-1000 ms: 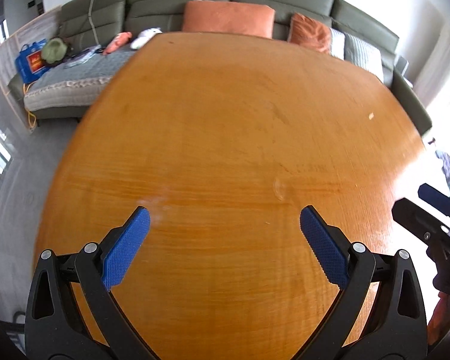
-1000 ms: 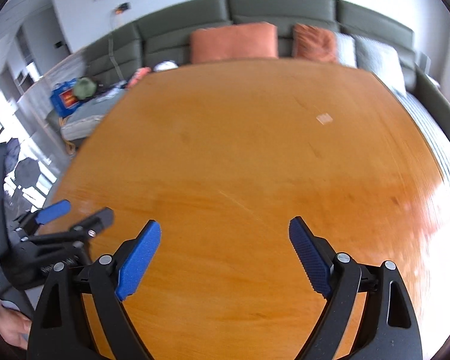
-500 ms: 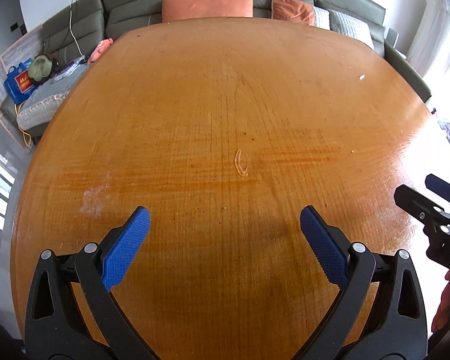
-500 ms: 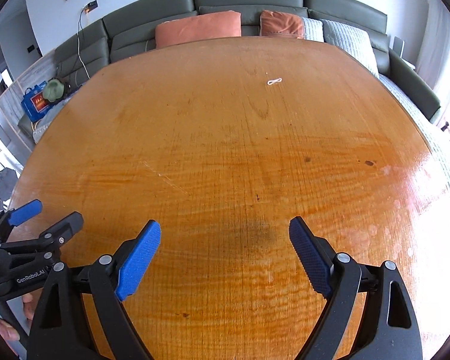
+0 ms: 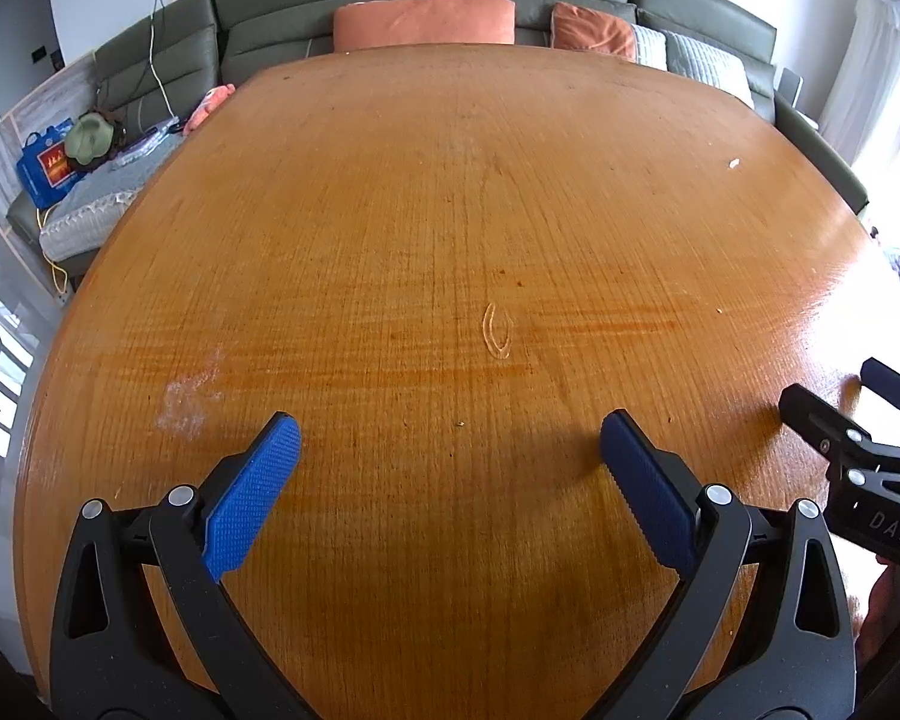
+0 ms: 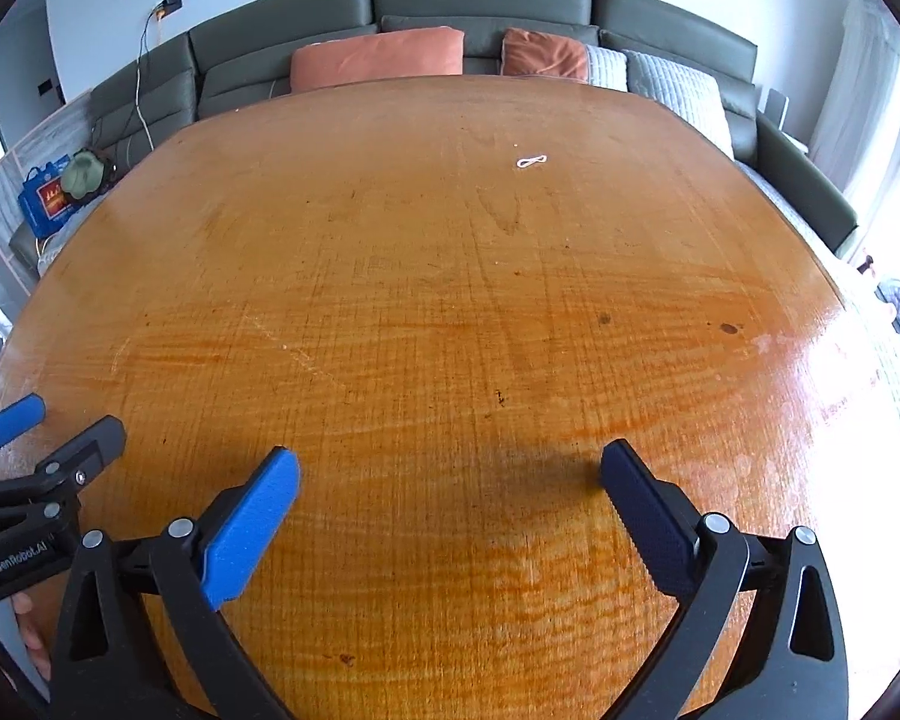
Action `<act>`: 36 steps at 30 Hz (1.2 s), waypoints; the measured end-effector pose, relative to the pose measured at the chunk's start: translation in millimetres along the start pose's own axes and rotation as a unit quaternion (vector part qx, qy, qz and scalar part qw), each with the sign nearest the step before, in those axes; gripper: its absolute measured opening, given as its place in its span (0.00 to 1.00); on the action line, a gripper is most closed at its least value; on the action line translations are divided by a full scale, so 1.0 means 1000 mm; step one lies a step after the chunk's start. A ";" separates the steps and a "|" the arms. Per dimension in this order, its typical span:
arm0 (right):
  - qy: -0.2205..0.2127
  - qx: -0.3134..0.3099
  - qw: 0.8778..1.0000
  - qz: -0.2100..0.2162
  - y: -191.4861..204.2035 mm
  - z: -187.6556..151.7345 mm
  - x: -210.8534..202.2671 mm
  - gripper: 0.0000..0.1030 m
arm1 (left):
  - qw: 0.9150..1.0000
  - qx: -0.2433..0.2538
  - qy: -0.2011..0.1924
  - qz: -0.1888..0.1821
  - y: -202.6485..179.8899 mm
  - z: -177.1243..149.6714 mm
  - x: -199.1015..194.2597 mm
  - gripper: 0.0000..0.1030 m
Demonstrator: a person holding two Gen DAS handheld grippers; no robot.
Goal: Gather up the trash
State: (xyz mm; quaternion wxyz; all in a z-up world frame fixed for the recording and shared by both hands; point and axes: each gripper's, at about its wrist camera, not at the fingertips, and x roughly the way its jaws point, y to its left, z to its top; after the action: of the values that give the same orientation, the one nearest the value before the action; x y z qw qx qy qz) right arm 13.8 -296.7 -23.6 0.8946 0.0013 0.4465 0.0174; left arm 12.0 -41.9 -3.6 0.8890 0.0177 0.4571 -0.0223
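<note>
Both my grippers, left gripper [image 5: 450, 444] and right gripper [image 6: 450, 477], hover over the wooden bench [image 6: 450, 300]; jaws wide apart and empty, the right's just opening further. White scrap [image 6: 531, 161] far side.

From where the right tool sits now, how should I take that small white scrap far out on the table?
Pinch the white scrap across its narrow middle, from above: it lies flat on the wooden table, a thin looped strip, offering no raised edge.

White scrap [image 6: 531, 161] — too small to identify.
</note>
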 end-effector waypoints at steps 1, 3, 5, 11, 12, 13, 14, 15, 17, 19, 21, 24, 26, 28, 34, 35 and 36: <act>0.000 0.000 1.000 -0.001 0.001 0.000 0.000 0.97 | 1.000 0.000 0.000 0.000 0.000 0.000 0.000 0.94; 0.001 0.001 1.000 -0.001 0.001 -0.001 0.000 0.97 | 1.000 0.000 0.000 0.000 -0.001 -0.001 0.000 0.94; 0.001 0.001 1.000 -0.001 0.001 0.001 0.000 0.97 | 1.000 0.000 0.000 0.000 -0.001 -0.001 0.000 0.94; 0.001 0.001 1.000 -0.001 0.001 0.001 0.000 0.98 | 1.000 0.000 0.000 0.000 -0.001 0.000 0.000 0.94; 0.001 0.001 1.000 -0.001 0.001 0.001 0.000 0.98 | 1.000 0.000 0.000 0.000 0.000 -0.001 0.000 0.94; 0.001 0.001 1.000 -0.001 0.001 0.001 -0.001 0.98 | 1.000 0.000 0.000 0.000 0.000 -0.001 0.000 0.94; 0.001 0.001 1.000 -0.001 0.001 0.000 0.000 0.98 | 1.000 0.000 0.000 0.000 0.000 -0.001 0.000 0.94; 0.001 0.001 1.000 -0.001 0.001 0.001 0.000 0.98 | 1.000 0.000 0.000 0.000 0.000 -0.001 0.000 0.94; 0.001 0.001 1.000 -0.001 0.001 0.001 0.000 0.98 | 1.000 0.000 0.000 0.000 0.000 0.000 0.000 0.94; 0.001 0.001 1.000 -0.001 0.002 0.001 -0.001 0.98 | 1.000 0.000 0.000 0.000 0.000 0.000 0.000 0.94; 0.001 0.001 1.000 -0.001 0.001 0.001 -0.001 0.98 | 1.000 0.000 0.000 0.000 0.000 -0.001 0.000 0.94; 0.001 0.001 1.000 -0.001 0.001 0.001 -0.001 0.98 | 1.000 0.000 0.000 0.000 0.000 0.000 0.000 0.94; 0.001 0.001 1.000 -0.001 0.002 0.001 -0.001 0.98 | 1.000 0.000 0.000 0.000 0.000 -0.001 0.000 0.94; 0.001 0.001 1.000 -0.001 0.001 0.001 -0.001 0.98 | 1.000 0.000 0.000 0.000 0.000 -0.001 0.000 0.94; 0.001 0.001 1.000 -0.001 0.001 0.001 -0.001 0.98 | 1.000 0.000 0.000 0.000 0.000 -0.001 0.000 0.94; 0.001 0.001 1.000 -0.001 0.001 0.001 -0.001 0.98 | 1.000 0.000 0.000 0.000 0.000 0.000 0.000 0.94; 0.001 0.001 1.000 -0.001 0.001 0.001 -0.001 0.98 | 1.000 0.000 0.000 0.000 0.000 -0.001 0.000 0.94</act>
State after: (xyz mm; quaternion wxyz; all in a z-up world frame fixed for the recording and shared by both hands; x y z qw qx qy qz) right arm 14.0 -295.7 -22.4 0.8942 0.0012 0.4474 0.0159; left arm 11.6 -41.9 -4.0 0.8891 0.0175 0.4568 -0.0227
